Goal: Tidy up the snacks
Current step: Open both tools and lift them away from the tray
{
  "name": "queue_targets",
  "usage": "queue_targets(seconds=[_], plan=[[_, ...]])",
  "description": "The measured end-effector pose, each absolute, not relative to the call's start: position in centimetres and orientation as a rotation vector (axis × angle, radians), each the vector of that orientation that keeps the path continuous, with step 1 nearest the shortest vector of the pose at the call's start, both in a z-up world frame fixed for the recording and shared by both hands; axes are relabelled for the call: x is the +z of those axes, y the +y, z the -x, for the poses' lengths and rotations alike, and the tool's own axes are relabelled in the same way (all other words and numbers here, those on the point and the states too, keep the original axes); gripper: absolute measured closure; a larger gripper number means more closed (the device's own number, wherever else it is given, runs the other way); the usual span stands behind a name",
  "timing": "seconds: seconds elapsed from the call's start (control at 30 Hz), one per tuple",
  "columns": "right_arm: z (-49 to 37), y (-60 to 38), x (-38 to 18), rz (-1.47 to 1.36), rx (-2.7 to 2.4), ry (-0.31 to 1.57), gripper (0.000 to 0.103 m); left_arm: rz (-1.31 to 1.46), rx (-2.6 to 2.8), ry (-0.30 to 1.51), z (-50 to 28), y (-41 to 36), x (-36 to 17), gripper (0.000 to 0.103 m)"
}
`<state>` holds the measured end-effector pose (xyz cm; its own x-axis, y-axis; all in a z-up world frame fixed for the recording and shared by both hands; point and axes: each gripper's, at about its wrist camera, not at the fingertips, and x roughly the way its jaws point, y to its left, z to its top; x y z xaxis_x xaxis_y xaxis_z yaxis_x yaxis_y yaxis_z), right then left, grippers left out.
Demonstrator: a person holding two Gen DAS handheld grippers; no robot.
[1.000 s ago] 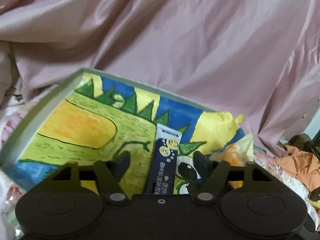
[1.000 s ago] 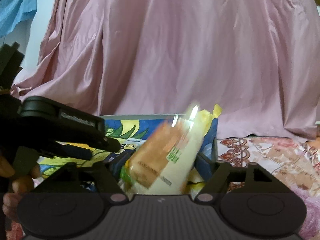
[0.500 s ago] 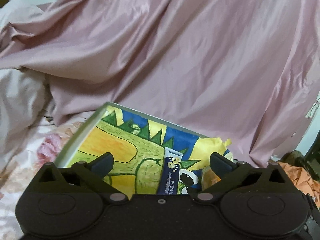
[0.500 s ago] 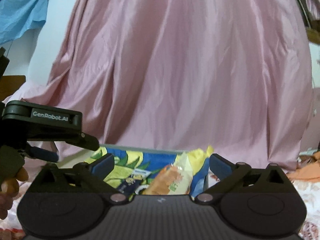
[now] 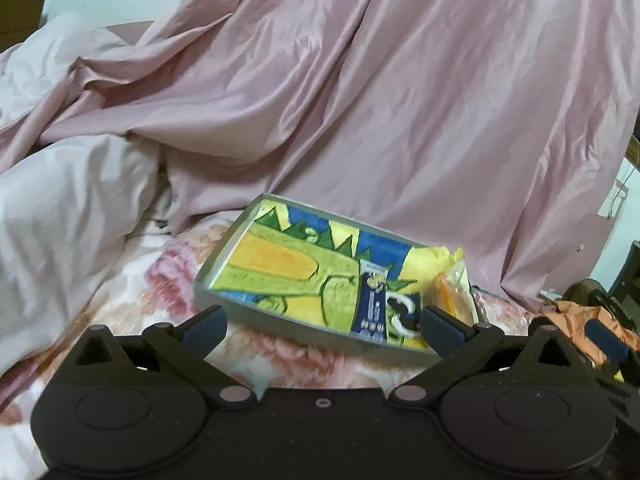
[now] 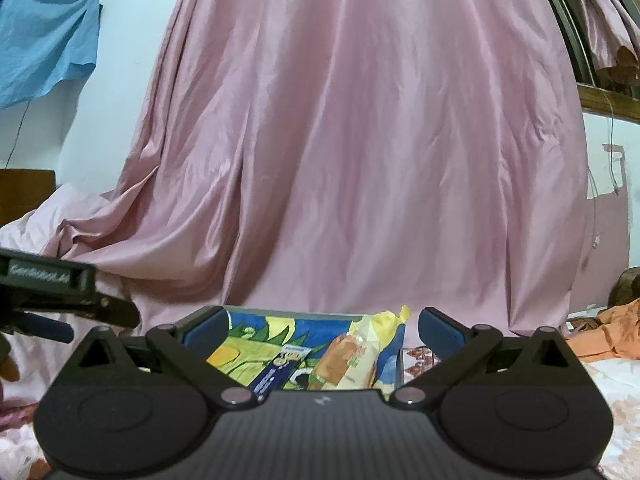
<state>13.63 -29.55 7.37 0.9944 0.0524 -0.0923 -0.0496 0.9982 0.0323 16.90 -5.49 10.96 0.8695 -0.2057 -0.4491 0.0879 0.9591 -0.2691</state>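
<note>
With both snacks now released, tray (image 5: 224, 268) holds blue packet (image 5: 370, 304) and bread bag (image 6: 352, 360); left gripper (image 5: 322, 322) and right gripper (image 6: 322, 330) have just opened wide, empty, drawn back.

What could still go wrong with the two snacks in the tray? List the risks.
1. The orange-and-cream packet leans on the tray wall at its right end; it might tip out.
2. The tray sits on soft floral bedding, so it may tilt and slide the dark blue stick pack.
</note>
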Motion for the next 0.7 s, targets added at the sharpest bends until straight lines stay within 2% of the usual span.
queue_targets(seconds=[0.33, 0.7], plan=[[-8.0, -28.2, 5.7, 0.006, 0.072, 0.143, 0.0, 0.241, -0.131, 0.528, -10.7, -3.1, 8.1, 0.001], [-3.8, -26.1, 2.5, 0.035, 0.11, 0.299, 0.0, 0.18, -0.114, 0.581, -6.2, -0.9, 4.0, 0.001]])
